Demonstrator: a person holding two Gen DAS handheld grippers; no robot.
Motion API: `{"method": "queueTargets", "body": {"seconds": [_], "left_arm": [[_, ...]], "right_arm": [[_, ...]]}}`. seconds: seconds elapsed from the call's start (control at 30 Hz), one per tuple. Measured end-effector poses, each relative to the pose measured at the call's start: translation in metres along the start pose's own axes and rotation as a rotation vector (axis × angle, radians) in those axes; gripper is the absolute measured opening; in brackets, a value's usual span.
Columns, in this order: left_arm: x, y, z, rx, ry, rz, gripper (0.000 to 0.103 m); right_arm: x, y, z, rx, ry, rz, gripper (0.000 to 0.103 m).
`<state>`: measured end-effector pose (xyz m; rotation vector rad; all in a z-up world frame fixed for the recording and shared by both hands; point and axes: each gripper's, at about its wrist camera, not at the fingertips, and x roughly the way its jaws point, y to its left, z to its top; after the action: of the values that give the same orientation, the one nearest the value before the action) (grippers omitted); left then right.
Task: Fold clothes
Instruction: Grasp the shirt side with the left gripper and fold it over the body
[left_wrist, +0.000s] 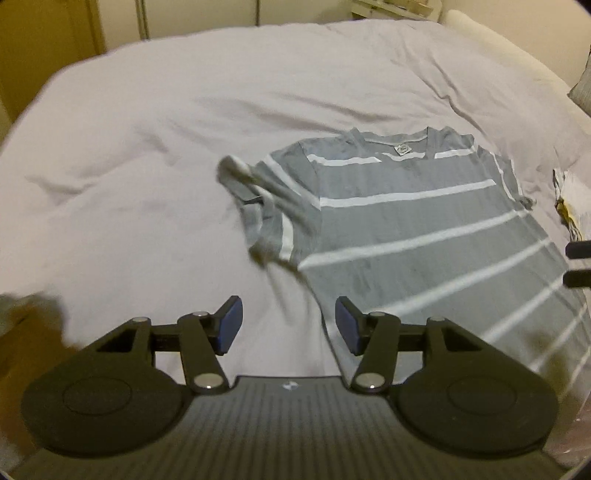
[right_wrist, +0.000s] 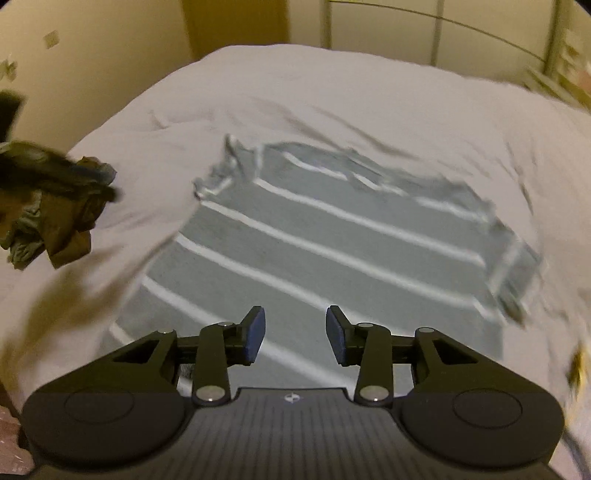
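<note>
Grey cotton T-shirt with thin white horizontal stripes (left_wrist: 417, 236) lies spread flat on the pale lilac bedsheet (left_wrist: 155, 155), toward the near edge of the bed. Collar with its small label points to the far side, hem toward the grippers, so the long axis runs near-to-far, skewed a bit on the diagonal in both views.

Left gripper (left_wrist: 289, 325): jaws spread, nothing between the pads, hovering just off the shirt's left side seam near the hem. Right gripper (right_wrist: 295, 334): jaws also spread and empty, over the lower body of the shirt. Neither looks to be touching cloth; hard to be sure.

Left sleeve is bunched and partly rolled under itself (left_wrist: 258, 206); the right sleeve is less clear because of blur in the right wrist view.

Risks, my read:
- Folding without flattening that sleeve first locks a lump into the fold.
- A pinch at the side seam may grab the sheet along with the shirt, since both are thin and soft; the sheet would then lift too.
- The skew means an uneven pull from the two sides would twist the fold line.

Crumpled dark olive garments (right_wrist: 55, 206) sit well apart at the left edge.
</note>
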<state>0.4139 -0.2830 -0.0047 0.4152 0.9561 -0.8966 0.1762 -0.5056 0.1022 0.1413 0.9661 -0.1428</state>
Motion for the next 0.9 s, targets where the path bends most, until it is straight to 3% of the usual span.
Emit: {"method": "queueTargets", "body": {"seconds": [0.13, 0.3, 0.33, 0.37, 0.5, 0.73, 0.8, 0.83, 0.87, 0.9], "left_arm": [[0.060, 0.020, 0.019, -0.048, 0.006, -0.059, 0.049], [0.119, 0.040, 0.027, -0.148, 0.038, -0.095, 0.037], [0.127, 0.045, 0.027, -0.184, 0.039, -0.109, 0.028], [0.133, 0.049, 0.026, -0.219, 0.039, -0.122, 0.004], [0.110, 0.062, 0.014, -0.329, -0.095, -0.083, 0.004], [0.109, 0.088, -0.025, -0.585, -0.070, 0.003, 0.000], [0.106, 0.091, -0.025, -0.617, -0.092, -0.018, 0.000], [0.104, 0.091, -0.023, -0.618, -0.107, -0.037, 0.006], [0.104, 0.090, -0.022, -0.607, -0.112, -0.052, 0.021], [0.106, 0.087, -0.018, -0.579, -0.116, -0.065, 0.028]], "right_arm": [[0.045, 0.017, 0.036, 0.003, 0.038, -0.026, 0.040], [0.084, 0.025, 0.063, 0.005, 0.072, -0.073, 0.040], [0.088, 0.024, 0.066, 0.006, 0.080, -0.079, 0.040], [0.092, 0.022, 0.068, 0.007, 0.088, -0.084, 0.040], [0.112, 0.018, 0.080, -0.035, 0.128, -0.102, 0.040], [0.163, 0.021, 0.137, -0.143, 0.101, 0.001, 0.041], [0.180, 0.031, 0.160, -0.211, 0.081, 0.045, 0.044], [0.188, 0.038, 0.170, -0.242, 0.072, 0.064, 0.045], [0.197, 0.046, 0.180, -0.278, 0.065, 0.081, 0.046], [0.207, 0.053, 0.190, -0.315, 0.059, 0.098, 0.048]]}}
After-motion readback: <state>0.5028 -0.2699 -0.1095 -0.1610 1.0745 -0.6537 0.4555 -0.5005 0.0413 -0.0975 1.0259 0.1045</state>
